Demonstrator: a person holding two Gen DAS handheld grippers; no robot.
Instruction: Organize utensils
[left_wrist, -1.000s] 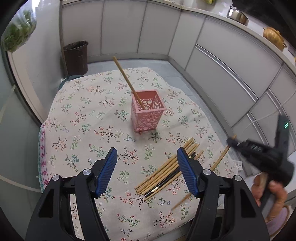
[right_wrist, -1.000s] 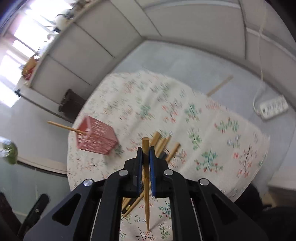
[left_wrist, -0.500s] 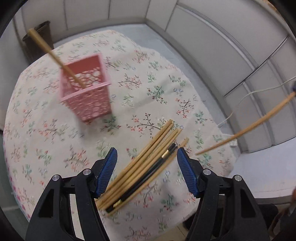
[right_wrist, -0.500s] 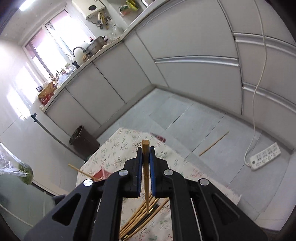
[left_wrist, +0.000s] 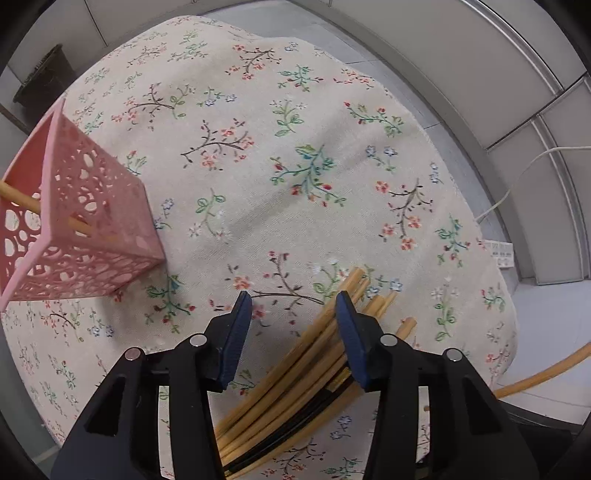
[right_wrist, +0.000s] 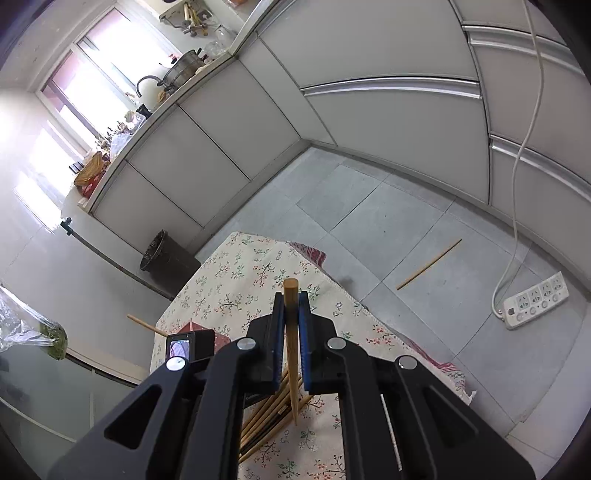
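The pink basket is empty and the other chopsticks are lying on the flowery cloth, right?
Not quite. The left wrist view shows the pink basket already has one chopstick standing in it. The other chopsticks do lie on the flowery cloth.

Floral-clothed table (left_wrist: 295, 155) bearing pink basket (left_wrist: 85, 236) and chopstick bundle (left_wrist: 295, 380).
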